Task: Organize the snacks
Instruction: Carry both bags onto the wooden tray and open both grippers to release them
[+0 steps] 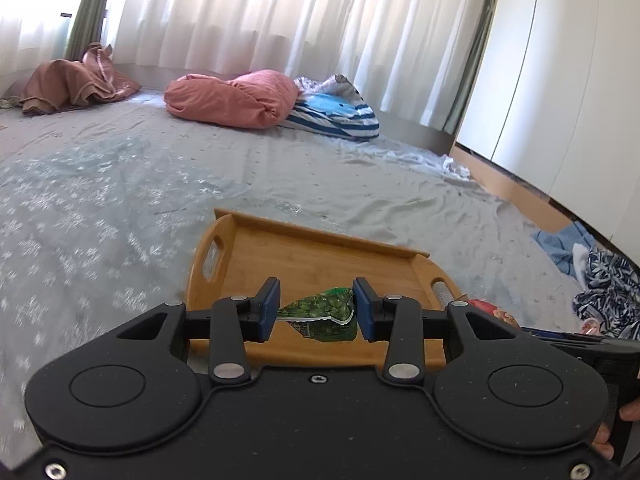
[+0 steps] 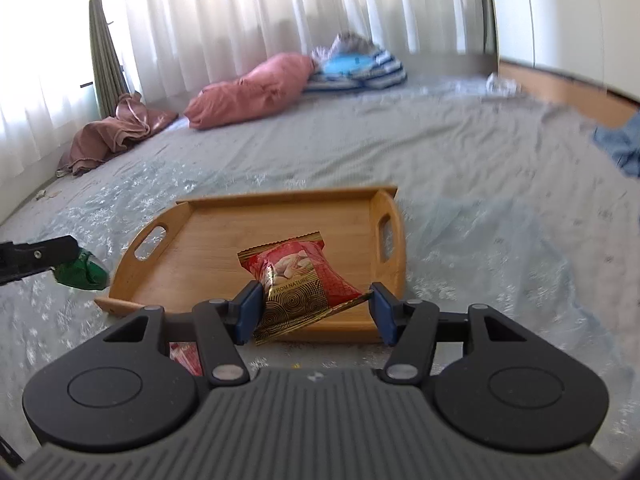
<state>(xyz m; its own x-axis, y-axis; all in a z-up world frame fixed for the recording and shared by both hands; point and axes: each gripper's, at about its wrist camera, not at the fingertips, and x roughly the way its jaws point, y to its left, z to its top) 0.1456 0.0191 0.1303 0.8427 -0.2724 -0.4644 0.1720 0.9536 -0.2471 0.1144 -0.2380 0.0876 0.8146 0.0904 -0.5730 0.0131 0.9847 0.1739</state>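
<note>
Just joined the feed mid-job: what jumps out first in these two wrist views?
The wooden tray lies bare on the grey bedspread. The left hand-held gripper grips a green snack packet above the tray's near edge, and the right hand-held gripper holds a red nut packet over it.

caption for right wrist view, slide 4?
Right gripper holds red snack packet over empty wooden tray on bed.

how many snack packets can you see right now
3: a green packet in the left gripper, a red packet in the right gripper, another red one on the bedcover; others may be hidden.
</note>
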